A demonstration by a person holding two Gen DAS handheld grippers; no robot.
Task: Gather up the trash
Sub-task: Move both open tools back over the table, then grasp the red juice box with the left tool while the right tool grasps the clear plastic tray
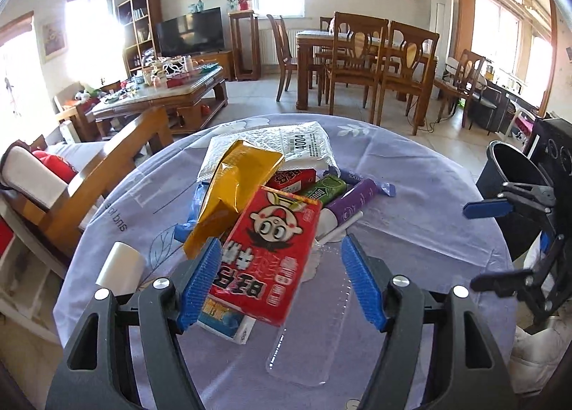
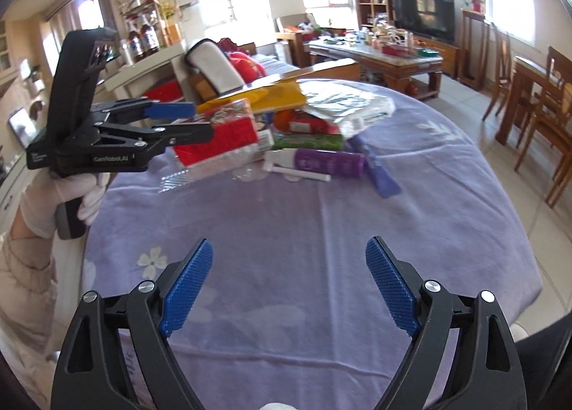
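1. Trash lay heaped mid-bench on the lilac cloth (image 2: 321, 231): red carton (image 1: 266, 252), gold foil bag (image 1: 232, 188), white padded mailer (image 1: 296, 145), green gum pack (image 1: 321, 190), purple tube (image 1: 352, 201), clear plastic tray (image 1: 311, 324).
2. Left tongs (image 1: 280, 281) stood apart, astride the red carton; the near pad looked close to or touching its edge, the far pad was clear, so no grip yet.
3. Right tongs (image 2: 289, 281) were wide apart over bare cloth, nothing between them; the heap was well ahead.
4. Red carton judged light and stiff-walled but crushable; best taken across its narrow faces, gently.
5. Gold foil bag judged slippery, floppy; pinch a folded edge.
6. Clear plastic tray was thin and flat on the cloth; hard to get under.
7. Black bin (image 1: 514, 177) stood just beside the bench edge; likely drop spot.
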